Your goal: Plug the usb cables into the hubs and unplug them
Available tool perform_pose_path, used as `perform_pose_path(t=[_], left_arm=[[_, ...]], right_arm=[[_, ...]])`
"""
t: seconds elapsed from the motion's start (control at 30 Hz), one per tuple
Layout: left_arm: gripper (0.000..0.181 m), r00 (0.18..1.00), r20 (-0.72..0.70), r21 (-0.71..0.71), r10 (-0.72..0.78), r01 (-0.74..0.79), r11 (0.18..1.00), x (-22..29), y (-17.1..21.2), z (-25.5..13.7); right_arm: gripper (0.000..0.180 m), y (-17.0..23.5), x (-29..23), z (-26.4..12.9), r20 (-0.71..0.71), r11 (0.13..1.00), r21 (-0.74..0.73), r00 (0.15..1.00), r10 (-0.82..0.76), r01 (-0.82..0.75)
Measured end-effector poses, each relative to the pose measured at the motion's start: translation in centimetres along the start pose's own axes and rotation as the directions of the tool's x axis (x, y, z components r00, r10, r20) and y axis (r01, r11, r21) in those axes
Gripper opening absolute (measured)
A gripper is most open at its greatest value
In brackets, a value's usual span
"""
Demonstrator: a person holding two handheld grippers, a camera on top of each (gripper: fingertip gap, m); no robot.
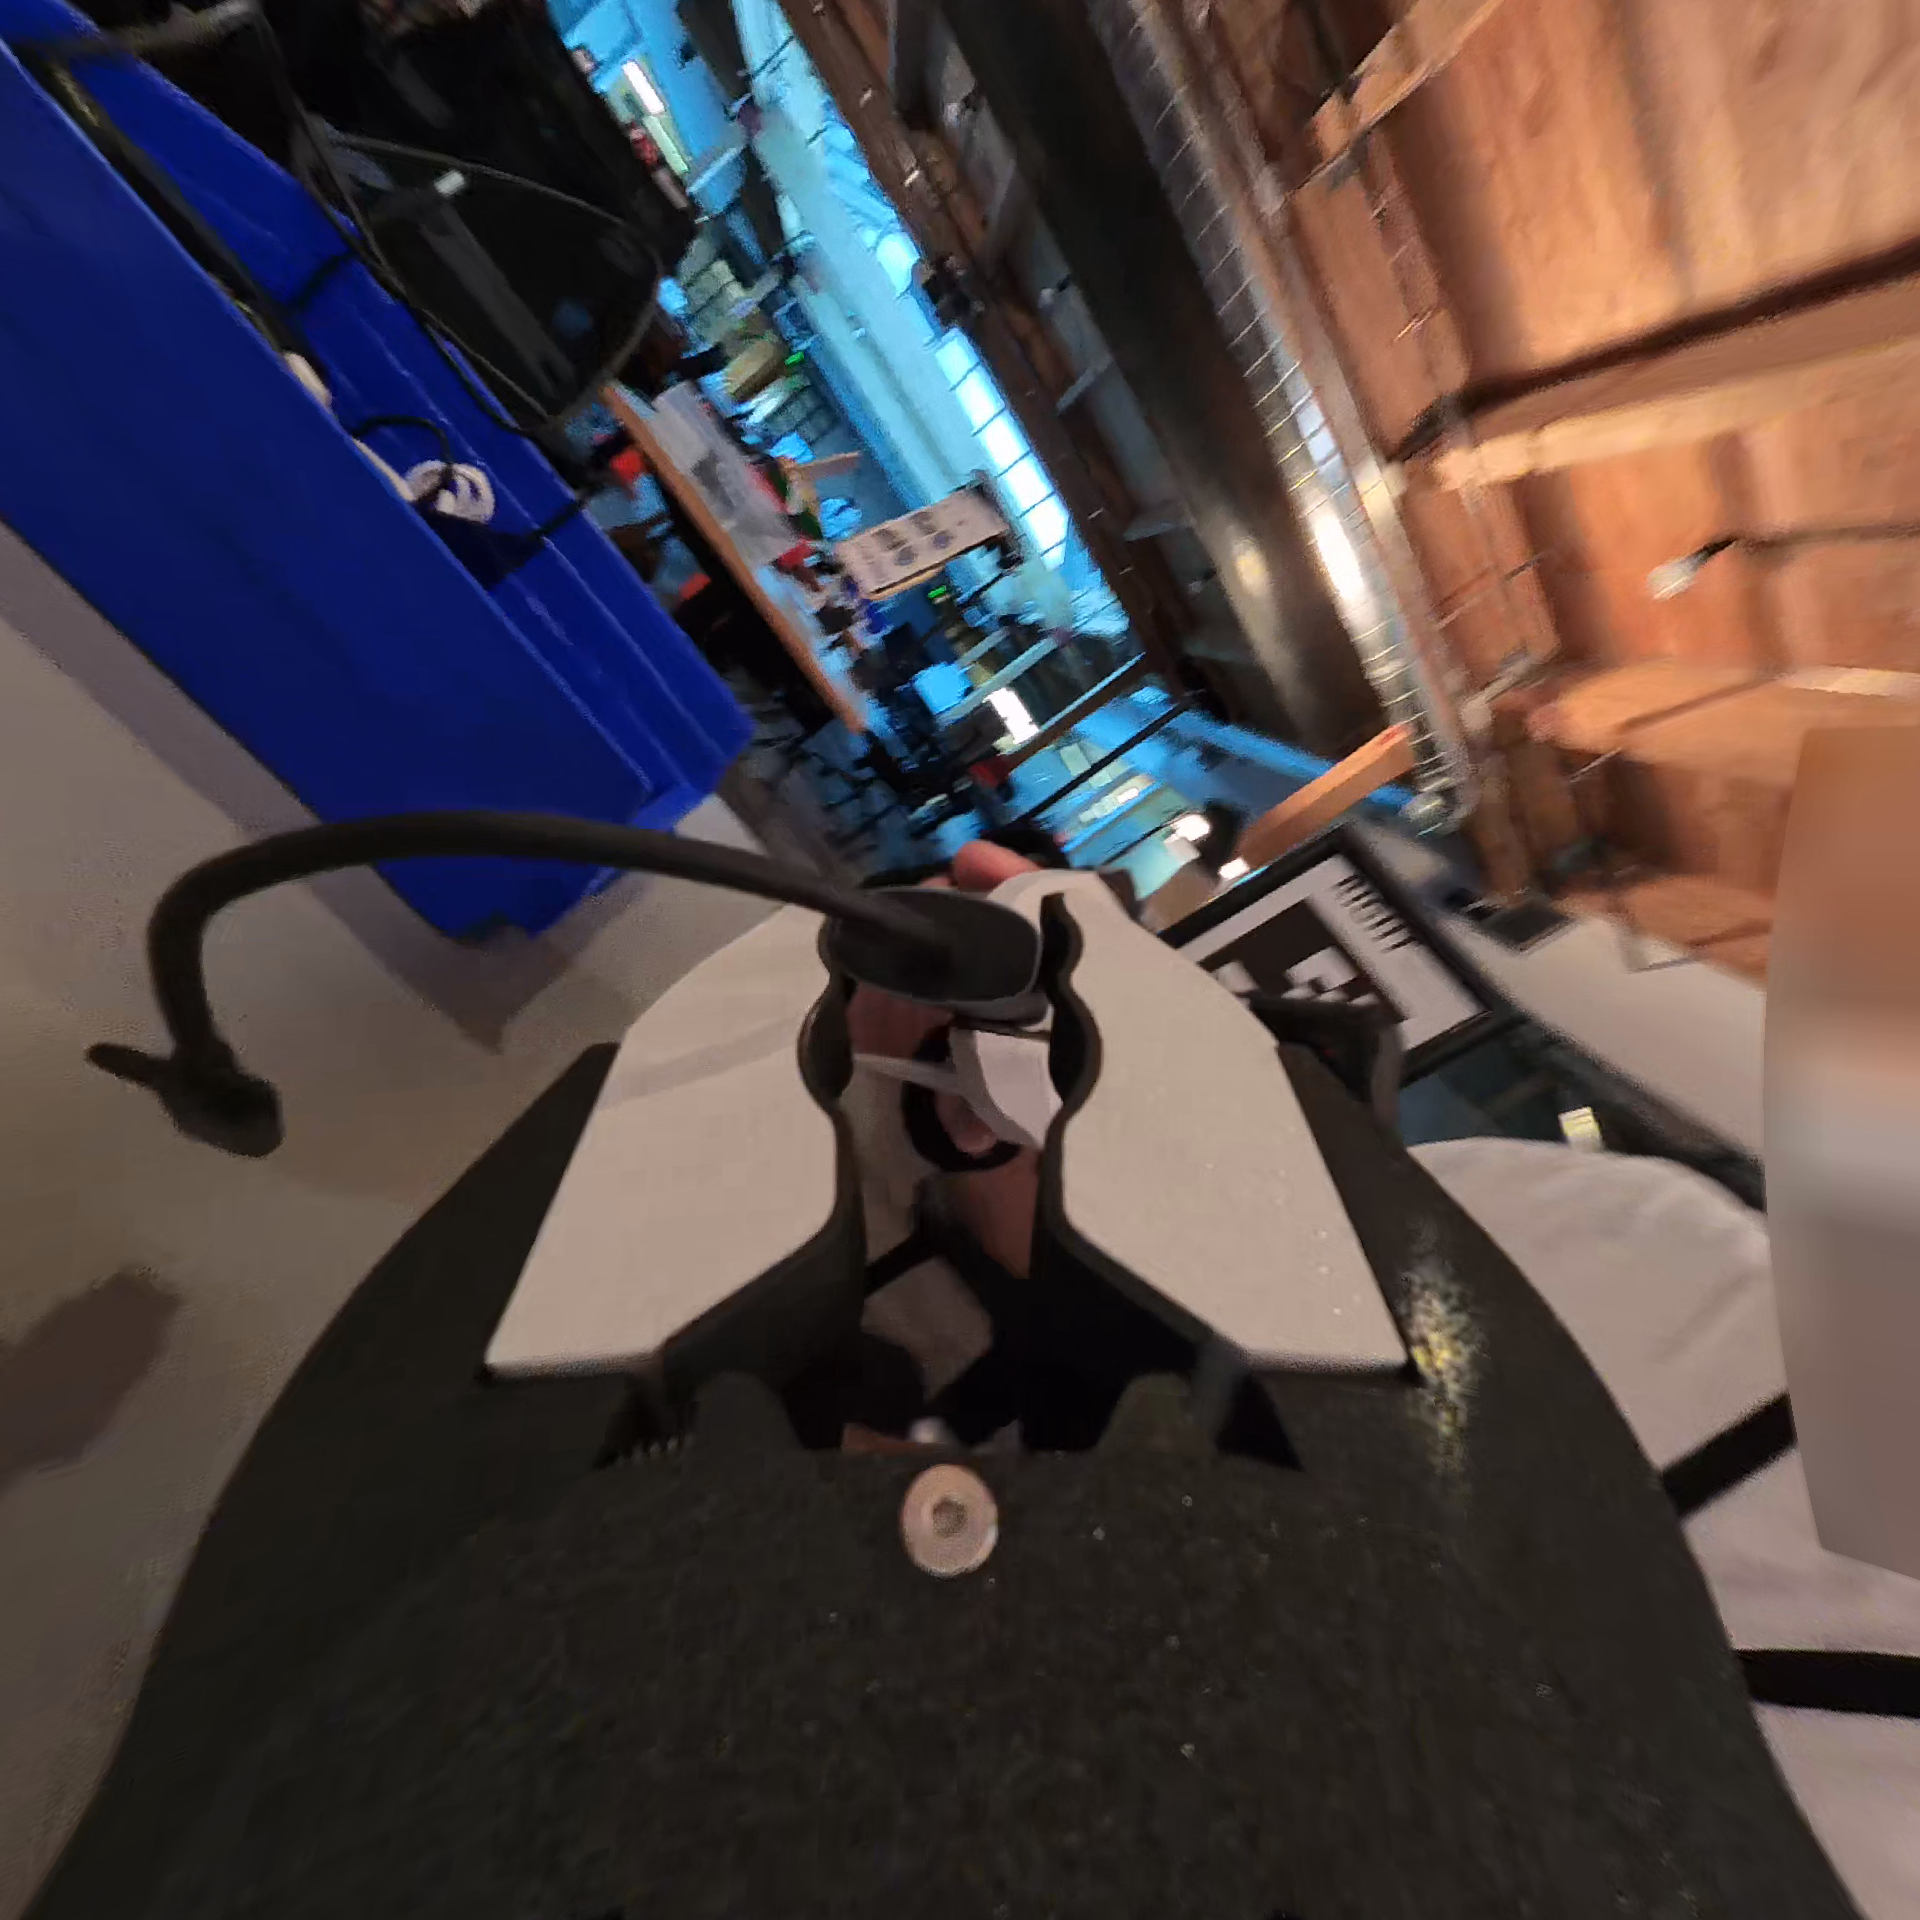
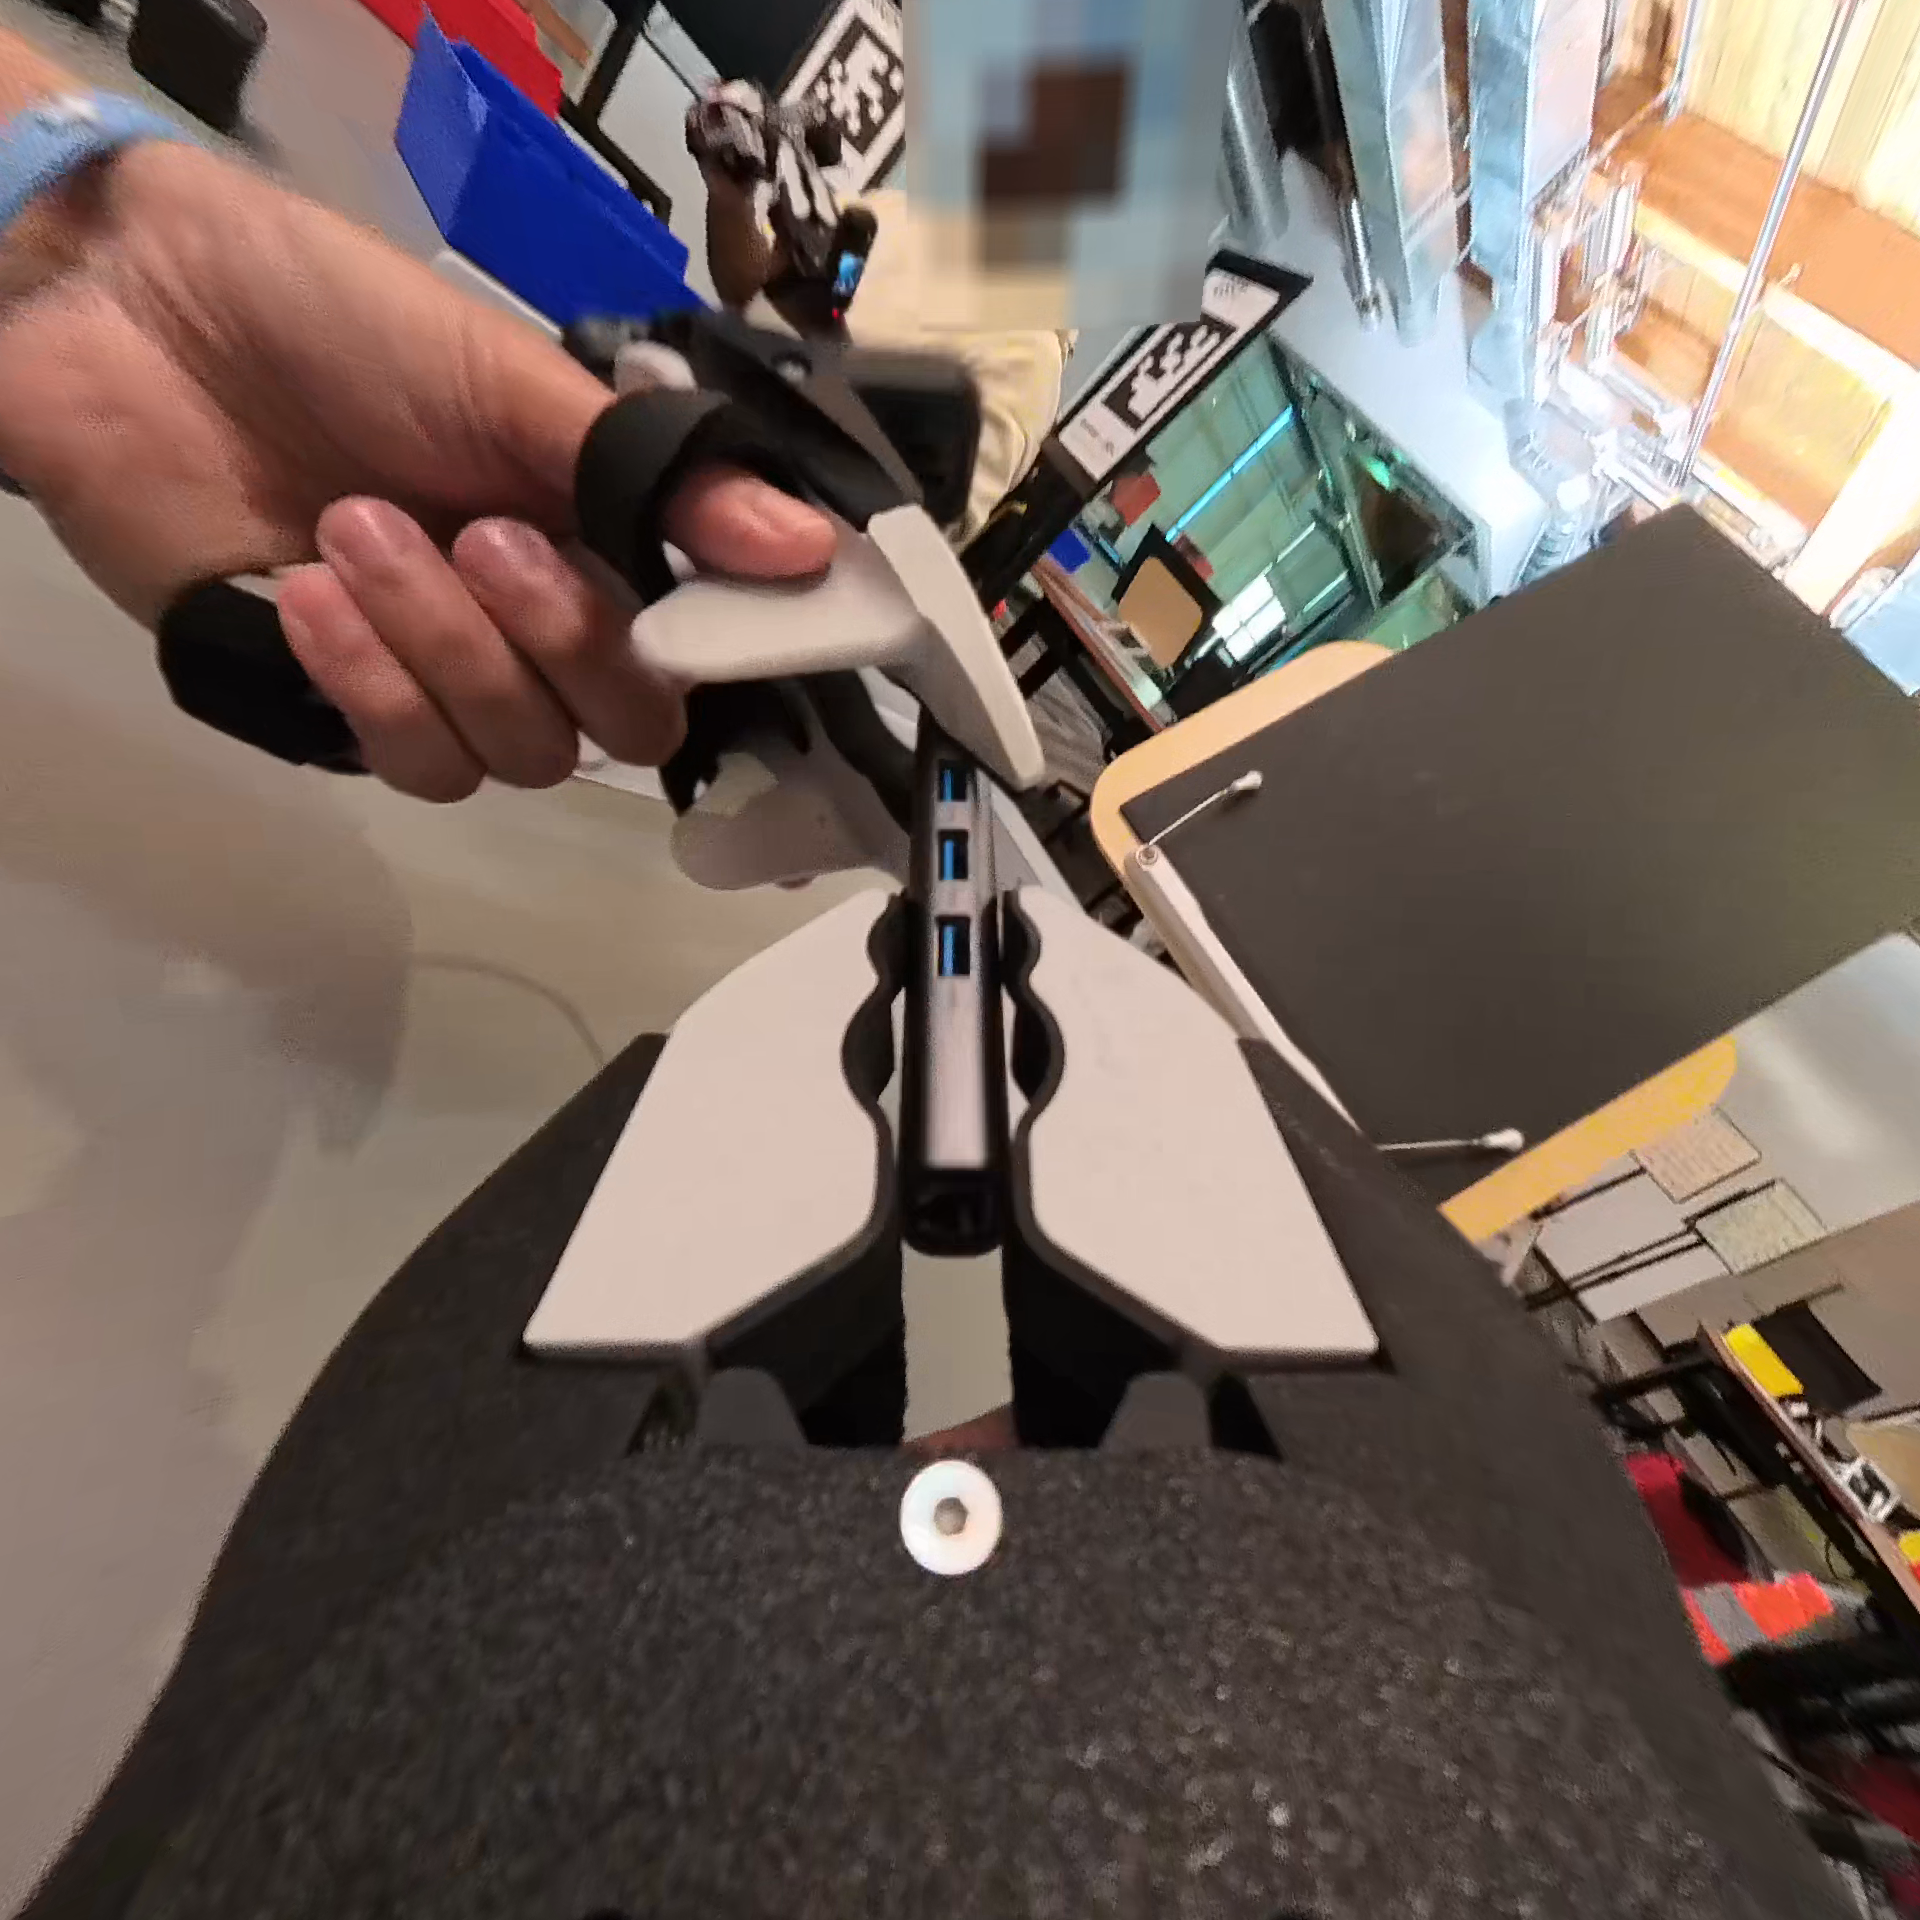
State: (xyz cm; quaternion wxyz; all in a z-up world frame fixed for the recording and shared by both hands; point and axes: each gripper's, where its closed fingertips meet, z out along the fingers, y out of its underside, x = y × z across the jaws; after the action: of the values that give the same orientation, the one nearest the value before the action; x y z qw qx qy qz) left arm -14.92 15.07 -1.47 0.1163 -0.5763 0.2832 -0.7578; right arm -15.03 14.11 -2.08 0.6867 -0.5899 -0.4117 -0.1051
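The right tool is clamped narrow on the hub, a slim grey bar held lengthwise between its fingers, blue ports facing the camera, in the air above the pale desk. Just beyond, the left tool comes in from the desk's left side, the person's hand wrapped around its grip, fingers through black loops, wrist tilted downward toward the hub's far end.

In its own view the left tool pinches a black cable at its thick end; the cable arcs away left, its loose end hanging free.

This looks like mating or parting at the hub's far end; which one cannot be told. The next move calls for keeping the plug in line with the port.
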Motion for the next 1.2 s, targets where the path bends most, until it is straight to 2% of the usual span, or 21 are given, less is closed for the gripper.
perform_pose_path(t=[0.07,0.13,0.17,0.23,0.4,0.53,0.6,0.67,0.8,0.9,1.0,1.1,1.2], left_arm=[[0.033,0.987,-0.106,0.080,-0.120,0.129,0.988,-0.2,-0.6,-0.6],[0.033,0.986,-0.094,0.082,-0.141,0.149,0.985,-1.4,-0.2,-0.8],[0.033,0.990,-0.072,0.059,-0.121,0.125,0.990,-1.8,0.4,-0.6],[0.033,0.985,-0.124,0.064,-0.123,0.132,0.989,-1.2,0.5,-0.2],[0.033,0.989,-0.102,0.072,-0.105,0.113,0.991,-1.6,0.6,-0.2],[0.034,1.000,-0.020,0.113,0.017,-0.015,0.994,-1.6,-0.3,-0.6],[0.039,0.990,0.094,0.121,0.104,-0.115,0.986,-2.4,-0.5,-1.0],[0.040,0.963,0.197,0.083,0.185,-0.205,0.975,-2.9,0.4,-1.9],[0.040,0.906,0.315,0.004,0.282,-0.298,0.954,-1.5,3.9,-4.1],[0.040,0.748,0.569,-0.096,0.341,-0.351,0.931,-2.1,5.5,-8.8],[0.040,0.496,0.827,-0.085,0.266,-0.356,0.930,-2.4,2.6,-16.9],[0.040,0.276,0.950,-0.080,0.149,-0.244,0.966,-3.5,-1.4,-24.2],[0.039,0.103,0.978,-0.176,0.181,-0.057,0.983,-6.2,-4.0,-28.1]], right_arm=[[0.022,0.3,-0.3,-0.2,0.012,1.000,0.012,1.000,-0.026,0.026],[0.033,1.1,-0.8,-0.1,0.035,1.000,-0.003,0.999,-0.025,0.025],[0.032,0.9,-1.0,-0.1,0.039,1.000,0.019,0.999,-0.008,0.008],[0.021,0.8,-1.2,0.0,0.046,0.999,0.041,0.999,0.006,-0.008],[0.018,1.9,-1.0,0.5,0.079,1.000,0.007,0.997,-0.017,0.017],[0.019,1.8,-0.6,1.2,0.043,0.995,0.045,0.995,-0.088,0.086],[0.018,2.1,-0.2,2.2,0.013,0.991,0.033,0.992,-0.129,0.128],[0.018,2.8,1.5,3.3,-0.085,0.974,-0.016,0.970,-0.228,0.228],[0.017,4.1,3.9,6.2,-0.199,0.983,-0.010,0.963,-0.181,0.183],[0.017,6.1,3.8,9.1,-0.234,0.985,-0.009,0.957,-0.171,0.174],[0.017,8.7,3.0,12.0,-0.222,0.986,-0.033,0.961,-0.166,0.162],[0.017,10.0,2.8,13.3,-0.247,0.999,-0.029,0.968,-0.042,0.036],[0.017,9.2,3.0,13.2,-0.259,0.996,0.008,0.963,-0.079,0.084]])
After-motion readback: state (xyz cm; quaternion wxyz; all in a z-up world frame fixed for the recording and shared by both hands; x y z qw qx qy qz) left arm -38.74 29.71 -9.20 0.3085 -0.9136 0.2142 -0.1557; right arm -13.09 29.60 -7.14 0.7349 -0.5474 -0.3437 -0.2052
